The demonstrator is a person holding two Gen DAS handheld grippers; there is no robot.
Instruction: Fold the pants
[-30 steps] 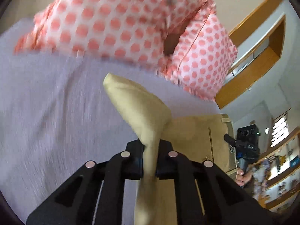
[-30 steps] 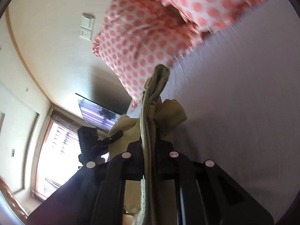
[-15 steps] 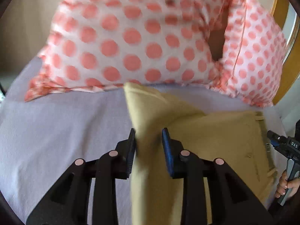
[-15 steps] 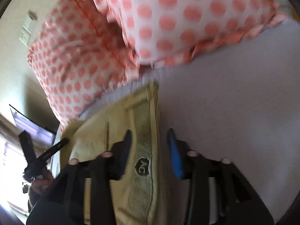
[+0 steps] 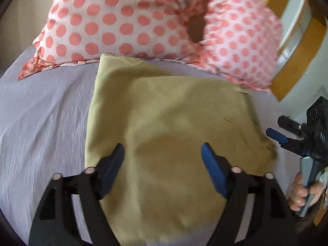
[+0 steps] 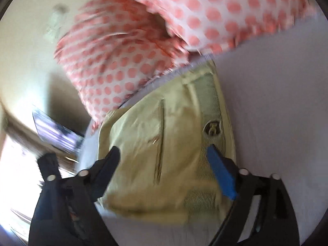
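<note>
Lilac bedsheet (image 5: 41,110), polka-dot pillows (image 5: 127,20), cream wall (image 6: 26,47).

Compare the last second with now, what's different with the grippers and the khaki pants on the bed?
Both grippers let go. The left gripper and right gripper were each clamped on a raised fold of the khaki pants; now both are wide open and the pants lie spread flat on the lavender sheet. The polka-dot pillows remain at the head of the bed, with the pants just below them.

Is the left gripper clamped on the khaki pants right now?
No, the left gripper is wide open, its fingers apart above the khaki pants lying flat on the bed.
</note>
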